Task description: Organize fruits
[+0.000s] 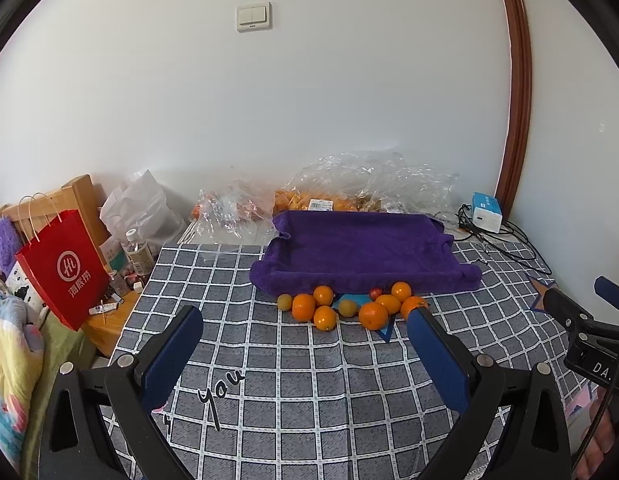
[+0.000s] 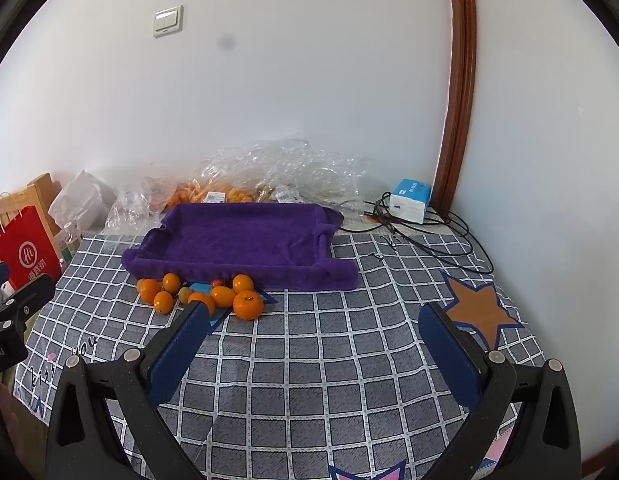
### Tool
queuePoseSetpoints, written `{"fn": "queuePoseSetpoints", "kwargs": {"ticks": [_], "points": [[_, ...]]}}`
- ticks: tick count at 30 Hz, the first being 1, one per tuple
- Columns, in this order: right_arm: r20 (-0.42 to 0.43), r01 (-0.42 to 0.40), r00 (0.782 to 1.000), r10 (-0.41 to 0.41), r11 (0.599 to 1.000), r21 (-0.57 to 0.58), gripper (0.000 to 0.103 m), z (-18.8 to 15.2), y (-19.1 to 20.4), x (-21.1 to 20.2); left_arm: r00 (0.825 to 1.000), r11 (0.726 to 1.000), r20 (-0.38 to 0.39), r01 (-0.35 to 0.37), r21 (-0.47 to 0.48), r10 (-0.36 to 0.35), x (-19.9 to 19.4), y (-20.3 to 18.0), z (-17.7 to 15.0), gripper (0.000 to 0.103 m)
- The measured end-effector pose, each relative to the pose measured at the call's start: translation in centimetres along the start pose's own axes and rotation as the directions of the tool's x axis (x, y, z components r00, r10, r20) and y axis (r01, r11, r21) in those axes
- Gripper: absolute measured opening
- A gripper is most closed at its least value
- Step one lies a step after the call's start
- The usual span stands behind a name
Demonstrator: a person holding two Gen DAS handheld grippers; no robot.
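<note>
Left wrist view
Left hand-held gripper (image 1: 305, 320): spread wide, holding nothing, hovering over the checked cloth (image 1: 293, 364).
Fruit pile (image 1: 349, 306): at 12 o'clock from the fingers, huddled against the near wall of the purple towel-lined tray (image 1: 361, 248); probably waiting to be moved in.
Tray: nothing visible inside it, so room for all the fruit.
Room: bare cloth ahead; cloth edge at 9 o'clock, red bag (image 1: 63, 268) beyond it.

Right wrist view
Right hand-held gripper (image 2: 315, 310): wide open, nothing between the fingers.
Fruit pile (image 2: 201, 294): at 11 o'clock, touching the tray front; one orange sits partly behind the left fingertip (image 2: 199, 312).
Purple towel-lined tray (image 2: 245, 236): at 12 o'clock, its raised rim a lip to clear.
Edges: cables (image 2: 421, 232) and a white-blue box (image 2: 409, 200) at 1 o'clock near the wall; plastic bags (image 2: 277, 168) behind the tray.
</note>
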State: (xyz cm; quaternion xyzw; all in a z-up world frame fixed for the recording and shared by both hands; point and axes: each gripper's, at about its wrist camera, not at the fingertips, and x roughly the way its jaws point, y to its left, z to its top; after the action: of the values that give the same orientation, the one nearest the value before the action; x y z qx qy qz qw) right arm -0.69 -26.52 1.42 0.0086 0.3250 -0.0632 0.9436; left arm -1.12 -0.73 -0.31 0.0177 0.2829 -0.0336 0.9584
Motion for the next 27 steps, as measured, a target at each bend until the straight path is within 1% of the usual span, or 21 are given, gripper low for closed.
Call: {"fn": "queuePoseSetpoints", "kwargs": {"ticks": [5, 8, 16, 19, 22, 26, 27], "points": [[0.001, -0.003, 1.000, 0.003, 1.000, 0.000, 0.103, -0.1, 0.0, 0.0, 1.000, 1.000, 0.005, -0.003, 0.015, 0.003, 0.0, -0.3, -0.1, 0.103], [0.004, -0.004, 1.000, 0.004, 1.000, -0.002, 0.102, -0.3, 0.2, 0.1, 1.000, 1.000, 0.004, 0.011, 0.010, -0.011, 0.2, -0.2, -0.2, 0.103], [-0.031, 0.001, 1.000, -0.001, 1.000, 0.026, 0.102, -1.2, -0.2, 1.7, 1.000, 1.000, -0.003, 0.006, 0.002, -0.006, 1.7, 0.2, -0.8, 0.103], [-0.046, 0.015, 0.999, -0.015, 1.000, 0.008, 0.102, -1.8, -0.2, 3.0, 1.000, 1.000, -0.021, 0.002, -0.019, -0.002, 2.9, 1.1, -1.3, 0.103], [-0.084, -0.034, 0.996, 0.035, 0.999, 0.013, 0.102, -2.3, -0.1, 5.2, 0.999, 0.999, -0.049, -0.013, -0.031, 0.011, 4.6, 2.0, -1.8, 0.103], [-0.129, -0.072, 0.988, 0.079, 0.996, 0.053, 0.101, -2.7, -0.3, 8.4, 0.994, 0.999, -0.099, -0.043, -0.030, 0.040, 7.5, 3.2, -2.6, 0.101], [-0.142, -0.074, 0.987, 0.081, 0.996, 0.055, 0.097, -2.7, -0.2, 9.1, 0.992, 0.998, -0.113, -0.054, -0.032, 0.050, 8.3, 3.6, -2.8, 0.099]]}}
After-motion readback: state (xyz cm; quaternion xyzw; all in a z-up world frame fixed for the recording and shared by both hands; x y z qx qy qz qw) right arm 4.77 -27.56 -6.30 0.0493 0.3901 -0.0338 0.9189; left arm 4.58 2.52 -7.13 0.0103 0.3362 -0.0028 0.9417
